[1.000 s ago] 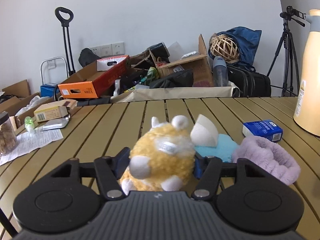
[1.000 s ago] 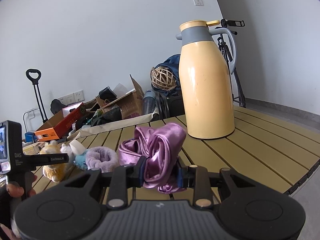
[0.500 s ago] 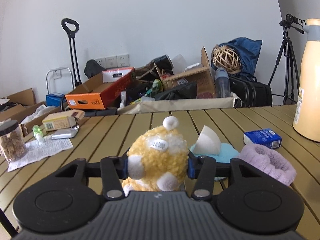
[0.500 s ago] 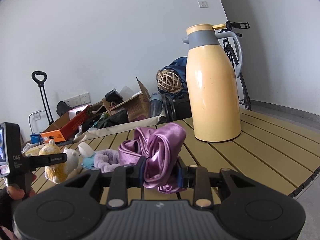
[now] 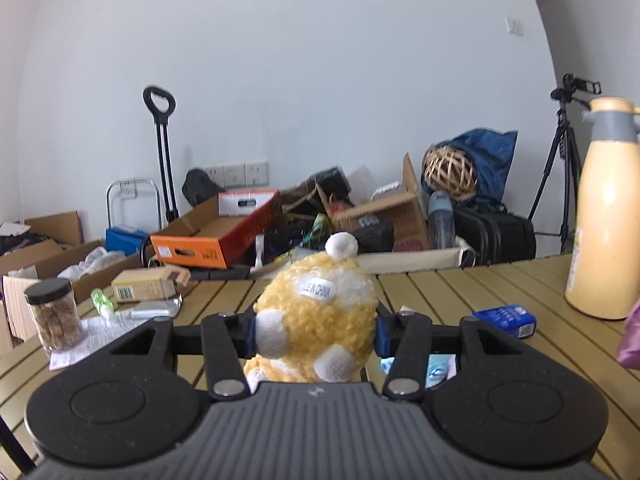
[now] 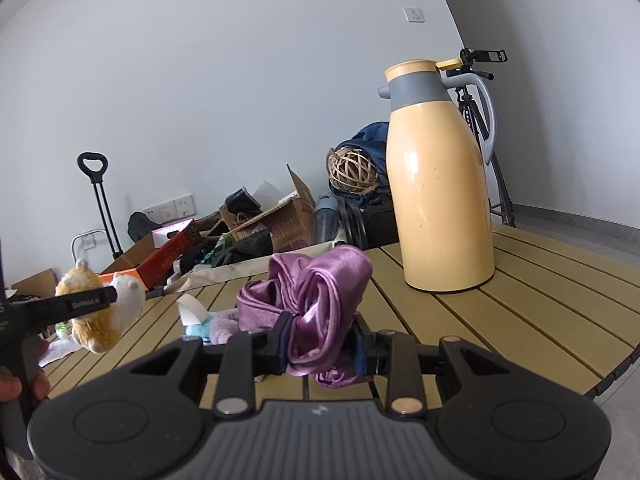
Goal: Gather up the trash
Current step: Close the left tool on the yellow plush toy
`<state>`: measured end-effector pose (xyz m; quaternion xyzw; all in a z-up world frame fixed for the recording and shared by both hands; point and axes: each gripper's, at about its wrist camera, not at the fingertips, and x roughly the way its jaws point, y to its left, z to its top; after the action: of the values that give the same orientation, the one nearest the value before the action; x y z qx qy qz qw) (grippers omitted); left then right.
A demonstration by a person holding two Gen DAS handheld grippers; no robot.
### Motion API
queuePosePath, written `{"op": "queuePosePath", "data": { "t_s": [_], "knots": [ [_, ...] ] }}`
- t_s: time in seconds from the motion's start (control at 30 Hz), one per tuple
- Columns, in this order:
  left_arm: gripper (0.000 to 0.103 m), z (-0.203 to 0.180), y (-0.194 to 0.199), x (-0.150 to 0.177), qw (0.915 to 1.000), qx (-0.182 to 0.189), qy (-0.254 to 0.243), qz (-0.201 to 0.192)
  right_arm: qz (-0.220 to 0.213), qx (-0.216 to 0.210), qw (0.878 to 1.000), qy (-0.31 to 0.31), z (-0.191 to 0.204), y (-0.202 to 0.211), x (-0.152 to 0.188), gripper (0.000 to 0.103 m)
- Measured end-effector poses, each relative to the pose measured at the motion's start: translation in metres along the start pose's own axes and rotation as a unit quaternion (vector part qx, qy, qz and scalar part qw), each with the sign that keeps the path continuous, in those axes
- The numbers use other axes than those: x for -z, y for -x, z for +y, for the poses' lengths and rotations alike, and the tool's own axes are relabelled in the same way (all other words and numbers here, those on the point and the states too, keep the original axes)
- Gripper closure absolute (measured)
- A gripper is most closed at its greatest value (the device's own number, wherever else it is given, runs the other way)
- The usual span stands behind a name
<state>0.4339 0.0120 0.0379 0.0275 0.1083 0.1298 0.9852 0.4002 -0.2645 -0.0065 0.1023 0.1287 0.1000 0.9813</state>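
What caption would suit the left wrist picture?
Left gripper clamps a yellow plush toy above a slatted table, yellow jug at right.

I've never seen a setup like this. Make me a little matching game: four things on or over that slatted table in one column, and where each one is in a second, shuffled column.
Things:
1. fluffy yellow-and-white plush toy
2. shiny purple satin cloth
3. tall cream-yellow thermos jug with grey collar
4. small blue rectangular packet

Places:
A. lying flat on the slatted wooden table
B. clamped in the right tongs
C. standing upright on the table
D. clamped in the left tongs, off the table

Pairs: 1-D, 2-B, 3-C, 4-A
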Motion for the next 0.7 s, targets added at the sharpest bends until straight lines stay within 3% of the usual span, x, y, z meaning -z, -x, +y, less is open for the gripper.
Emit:
{"op": "queuePosePath", "data": {
  "t_s": [0.5, 0.7],
  "knots": [
    [0.052, 0.025, 0.099, -0.003, 0.9981, 0.035, 0.015, -0.049, -0.026, -0.033, 0.999, 0.011, 0.018, 0.034, 0.000, 0.074],
    [0.052, 0.033, 0.140, 0.002, 0.9968, 0.060, 0.022, -0.048, -0.017, -0.054, 0.998, 0.016, 0.031, 0.055, 0.008, 0.074]
  ]
}}
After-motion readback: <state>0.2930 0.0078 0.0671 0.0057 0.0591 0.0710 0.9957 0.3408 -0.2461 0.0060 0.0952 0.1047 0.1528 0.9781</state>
